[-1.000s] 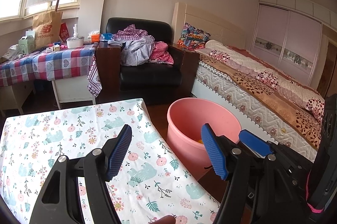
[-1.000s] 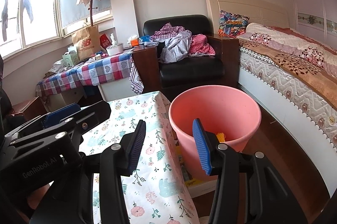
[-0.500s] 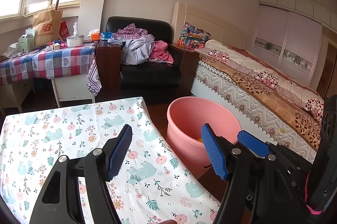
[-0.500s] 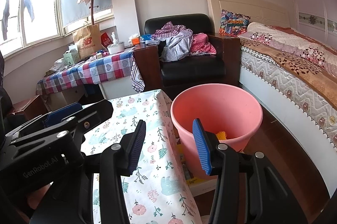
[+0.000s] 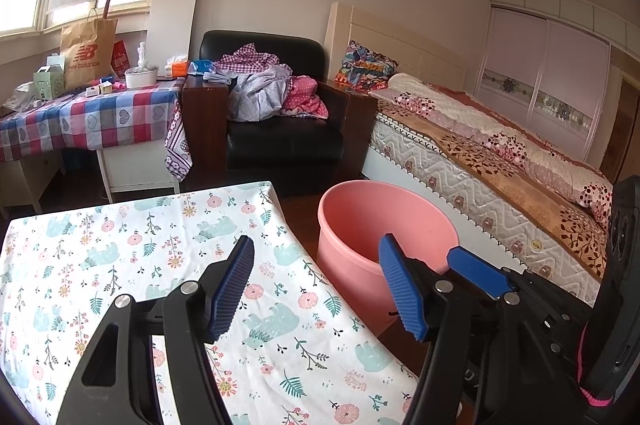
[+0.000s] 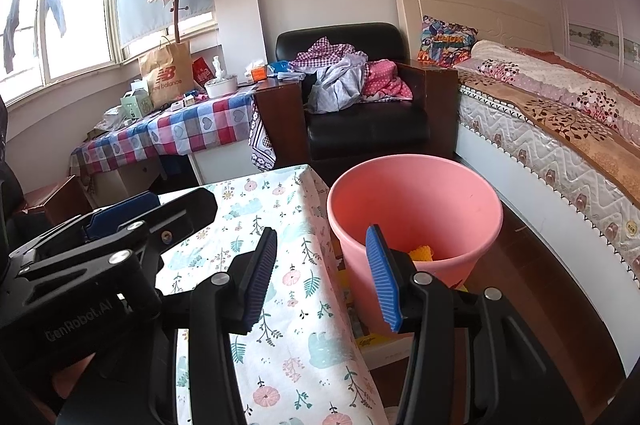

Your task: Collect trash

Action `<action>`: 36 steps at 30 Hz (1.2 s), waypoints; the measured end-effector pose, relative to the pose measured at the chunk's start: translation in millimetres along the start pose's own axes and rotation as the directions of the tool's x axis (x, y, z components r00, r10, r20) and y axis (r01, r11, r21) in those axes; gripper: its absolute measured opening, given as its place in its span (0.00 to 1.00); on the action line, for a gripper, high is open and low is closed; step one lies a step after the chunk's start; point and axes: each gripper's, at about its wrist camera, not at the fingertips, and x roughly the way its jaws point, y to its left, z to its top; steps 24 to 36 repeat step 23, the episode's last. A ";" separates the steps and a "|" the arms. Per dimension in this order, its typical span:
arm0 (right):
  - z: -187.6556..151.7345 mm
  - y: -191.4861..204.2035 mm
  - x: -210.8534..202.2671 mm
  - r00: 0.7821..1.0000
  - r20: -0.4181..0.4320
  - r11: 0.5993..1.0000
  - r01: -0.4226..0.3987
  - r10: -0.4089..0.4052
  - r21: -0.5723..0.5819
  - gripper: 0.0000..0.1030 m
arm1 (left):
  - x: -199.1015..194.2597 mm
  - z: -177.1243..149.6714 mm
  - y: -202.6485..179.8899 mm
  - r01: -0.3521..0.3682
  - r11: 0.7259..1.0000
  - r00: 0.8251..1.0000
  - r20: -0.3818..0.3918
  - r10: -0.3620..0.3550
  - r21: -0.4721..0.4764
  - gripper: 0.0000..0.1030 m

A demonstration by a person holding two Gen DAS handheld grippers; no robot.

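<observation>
A lived-in home bedroom: ahead and to the right of the right gripper runs a quilted bed, straight ahead a black armchair heaped with clothes, and sliding wardrobe doors line the far wall.

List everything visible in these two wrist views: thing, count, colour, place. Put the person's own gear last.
bucket: 1, pink, on the floor beside the near table; something yellow lies inside.
near table: 1, covered in a white floral cloth, in front of both grippers.
armchair: 1, black, against the far wall.
clothes: 1 heap, purple, grey and pink, on the armchair.
side table: 1, red-blue checked cloth, left of the armchair, cluttered.
paper bag: 1, brown, on the side table.
bed: 1, patterned cover, along the right.
pillow: 1, multicoloured, at the headboard.
left gripper: 1, black with blue pads, empty, jaws closing.
right gripper: 1, black with blue pads, open, empty.
</observation>
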 end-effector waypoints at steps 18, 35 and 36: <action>-5.7 0.2 7.1 1.000 -0.017 1.000 -0.006 0.006 -0.009 0.46 | 4.2 -2.7 6.8 -0.015 1.000 1.000 -0.015 0.015 -0.016 0.62; -6.8 0.5 7.9 1.000 -0.020 1.000 -0.008 0.008 -0.010 0.46 | 4.9 -3.4 8.6 -0.017 1.000 1.000 -0.018 0.017 -0.018 0.62; -6.8 0.5 7.9 1.000 -0.020 1.000 -0.008 0.008 -0.010 0.46 | 4.9 -3.4 8.6 -0.017 1.000 1.000 -0.018 0.017 -0.018 0.62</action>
